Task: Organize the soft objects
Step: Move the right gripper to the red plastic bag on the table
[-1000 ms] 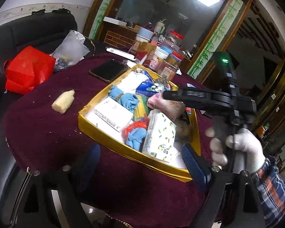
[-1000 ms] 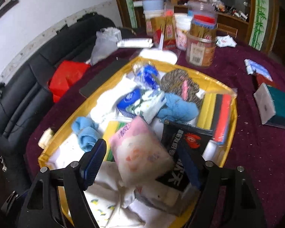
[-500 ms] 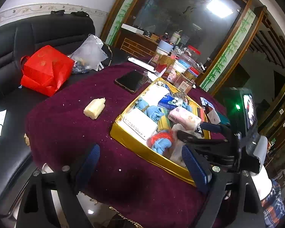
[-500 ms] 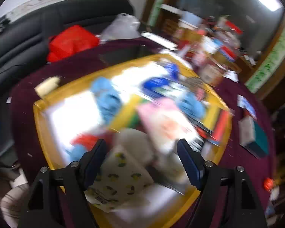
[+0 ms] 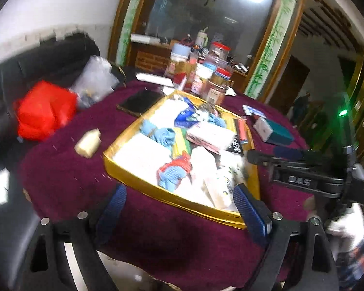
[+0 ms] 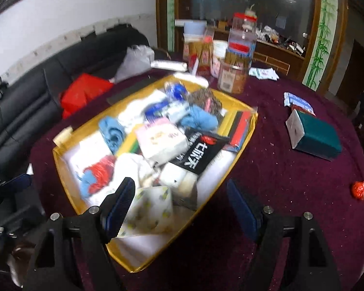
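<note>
Both grippers hang above the near edge of the desk [image 6: 291, 174] w/ its maroon cloth, nothing between the fingers of either. Left gripper [image 5: 179, 208]: jaws wide apart, empty, just opened a bit more. Right gripper [image 6: 182, 206]: jaws apart too, empty, its left pad over the near corner of the gold tray [image 6: 248, 131]. The soft stuff sits heaped in that tray: pink tissue pack [image 6: 161, 140] approx. mid-tray, lemon-print tissue pack [image 6: 150, 212] at the near end, blue cloth [image 6: 111, 132] by the left wall, red-and-blue glove [image 6: 94, 174] near it, black packet [image 6: 197, 152] leaning across the middle. Outside the tray: teal box [image 6: 318, 138] well off to the right, yellowish sponge [image 5: 88, 141] on the cloth just left of the tray, red bag [image 5: 45, 110] on the black sofa [image 6: 24, 111].
</note>
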